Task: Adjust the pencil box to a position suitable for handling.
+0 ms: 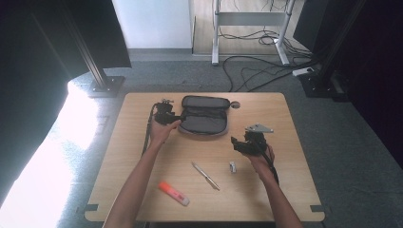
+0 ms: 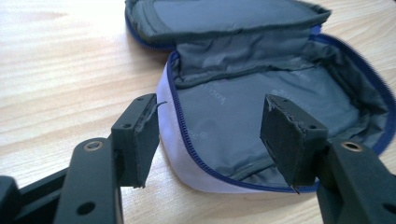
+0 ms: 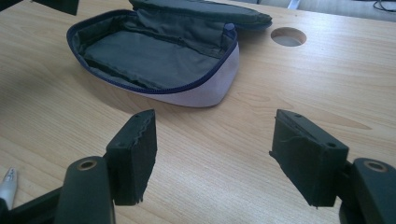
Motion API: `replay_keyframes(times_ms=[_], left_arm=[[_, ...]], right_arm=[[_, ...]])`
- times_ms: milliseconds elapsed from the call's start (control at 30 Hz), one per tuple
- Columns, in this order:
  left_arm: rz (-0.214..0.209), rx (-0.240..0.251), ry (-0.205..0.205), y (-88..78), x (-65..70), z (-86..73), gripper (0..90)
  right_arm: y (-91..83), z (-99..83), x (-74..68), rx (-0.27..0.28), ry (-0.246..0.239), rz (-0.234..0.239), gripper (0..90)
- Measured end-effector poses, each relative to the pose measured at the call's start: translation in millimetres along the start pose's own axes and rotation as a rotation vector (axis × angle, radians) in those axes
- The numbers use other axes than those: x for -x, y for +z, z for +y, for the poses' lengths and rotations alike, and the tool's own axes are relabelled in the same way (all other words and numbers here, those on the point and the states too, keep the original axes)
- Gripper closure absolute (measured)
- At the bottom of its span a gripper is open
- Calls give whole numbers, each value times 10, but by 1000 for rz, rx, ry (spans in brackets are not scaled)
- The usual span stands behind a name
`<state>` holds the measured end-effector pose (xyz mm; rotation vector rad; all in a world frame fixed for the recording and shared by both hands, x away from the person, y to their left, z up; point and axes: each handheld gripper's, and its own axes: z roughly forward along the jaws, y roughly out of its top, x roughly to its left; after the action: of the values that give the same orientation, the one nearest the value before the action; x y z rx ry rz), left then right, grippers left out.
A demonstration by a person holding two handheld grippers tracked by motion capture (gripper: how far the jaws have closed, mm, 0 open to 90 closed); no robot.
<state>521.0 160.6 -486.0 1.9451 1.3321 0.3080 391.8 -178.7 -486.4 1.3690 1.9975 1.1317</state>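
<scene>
Left gripper (image 1: 178, 117) sits at the left end of the open pencil case (image 1: 204, 116), jaws apart astride its near rim, pads not pressing. Nearer the person lie an orange marker (image 1: 174, 193), a pen (image 1: 206, 176) and a small sharpener (image 1: 232, 166). Right gripper (image 1: 234, 143) hovers over bare table (image 1: 294, 190), jaws spread, empty.

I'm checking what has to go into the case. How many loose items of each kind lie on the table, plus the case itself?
Open pencil case: 1
Orange highlighter: 1
Silver pen: 1
Small pale item, too small to identify: 1
Total: 4
</scene>
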Motion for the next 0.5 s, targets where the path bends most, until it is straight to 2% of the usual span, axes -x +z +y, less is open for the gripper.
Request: replay_keyframes(times_ms=[167, 500], left_arm=[[11, -13, -4, 102, -38, -31, 394], [28, -26, -2, 235, -14, -69, 434]], right_arm=[[56, 13, -35, -8, -5, 3, 313], [87, 91, -60, -8, -12, -1, 316]])
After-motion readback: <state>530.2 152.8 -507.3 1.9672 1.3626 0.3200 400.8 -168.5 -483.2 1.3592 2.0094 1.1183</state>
